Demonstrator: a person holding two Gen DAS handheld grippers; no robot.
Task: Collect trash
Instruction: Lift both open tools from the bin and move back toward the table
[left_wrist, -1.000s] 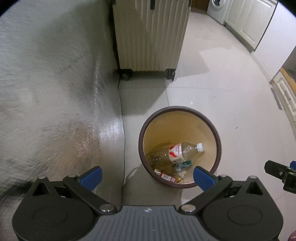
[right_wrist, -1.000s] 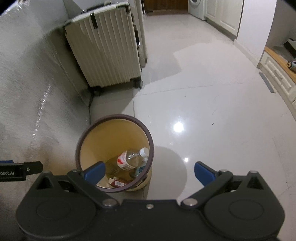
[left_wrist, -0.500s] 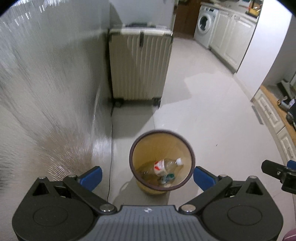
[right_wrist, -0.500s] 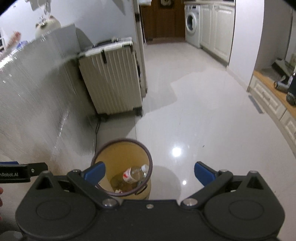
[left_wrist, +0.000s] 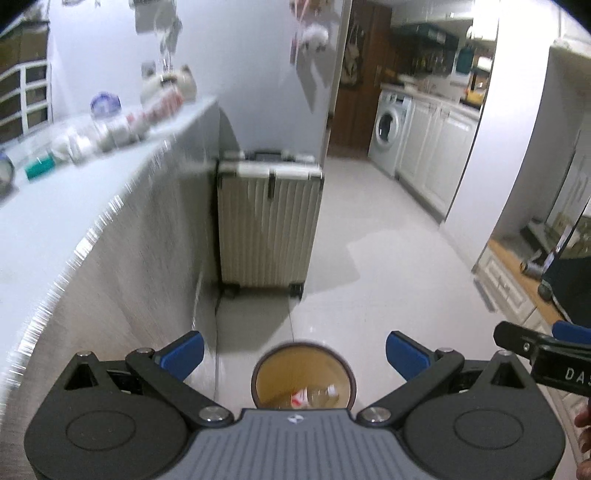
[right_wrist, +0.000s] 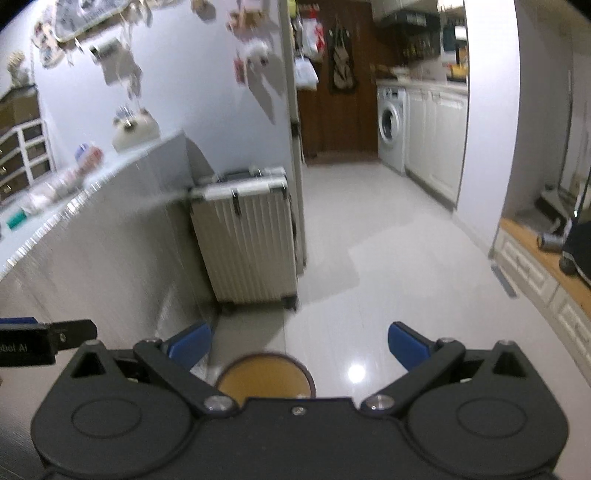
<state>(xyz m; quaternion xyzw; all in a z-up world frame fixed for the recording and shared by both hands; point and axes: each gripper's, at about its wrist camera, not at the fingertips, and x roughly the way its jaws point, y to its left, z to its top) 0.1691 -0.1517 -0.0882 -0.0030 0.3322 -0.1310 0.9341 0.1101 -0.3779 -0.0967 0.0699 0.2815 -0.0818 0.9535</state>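
A round trash bin (left_wrist: 303, 373) with a dark rim and yellow inside stands on the floor below both grippers; it also shows in the right wrist view (right_wrist: 264, 376). A clear plastic bottle (left_wrist: 317, 395) with a red label lies inside it. My left gripper (left_wrist: 294, 352) is open and empty, high above the bin. My right gripper (right_wrist: 299, 345) is open and empty, also high above it. Blurred items, among them a green object (left_wrist: 38, 167), lie on the silver-covered table top (left_wrist: 55, 221) at the left.
A ribbed cream suitcase (left_wrist: 267, 225) stands against the wall beyond the bin. A washing machine (left_wrist: 388, 133) and white cabinets (left_wrist: 439, 151) line the far right. The glossy tiled floor (right_wrist: 388, 277) stretches ahead. The table's foil-covered side (right_wrist: 92, 266) runs along the left.
Both grippers have risen and tilted up from the bin. The bin has shrunk and slid to the bottom of both views. The table top and kitchen have come into sight.
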